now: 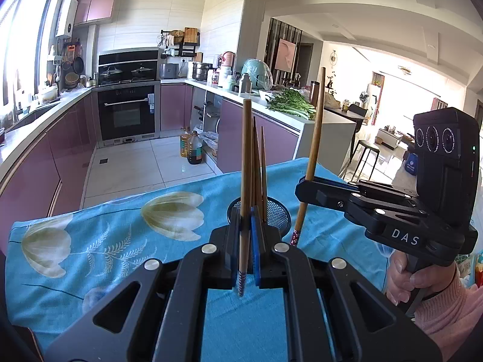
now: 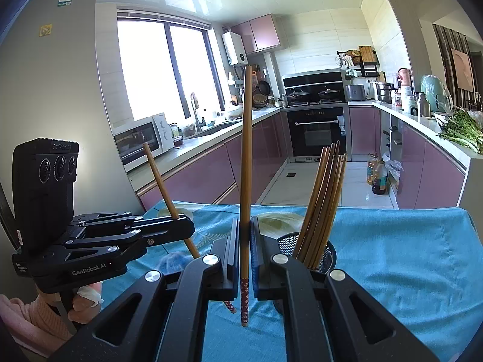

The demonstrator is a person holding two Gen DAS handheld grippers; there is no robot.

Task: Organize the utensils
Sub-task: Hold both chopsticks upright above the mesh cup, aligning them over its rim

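Note:
Each gripper holds one wooden chopstick upright, patterned end down, above the blue floral tablecloth (image 1: 126, 241). In the left wrist view my left gripper (image 1: 246, 220) is shut on a chopstick (image 1: 246, 166). Just behind it stands a black mesh holder (image 1: 279, 215) with several chopsticks (image 1: 259, 163) in it. To the right, my right gripper (image 1: 305, 187) is shut on its own chopstick (image 1: 316, 129). In the right wrist view the right gripper (image 2: 245, 229) clamps that chopstick (image 2: 246, 150). The holder (image 2: 327, 250) and its chopsticks (image 2: 324, 199) are close on the right. The left gripper (image 2: 182, 223) and its tilted chopstick (image 2: 160, 181) are on the left.
Beyond the table's far edge lies a tiled kitchen floor with oil bottles (image 1: 193, 147). Purple cabinets and an oven (image 1: 126, 111) line the walls. Leafy greens (image 1: 292, 102) lie on the counter. A stool (image 1: 366, 147) stands at the right, and a microwave (image 2: 142, 138) sits on the left counter.

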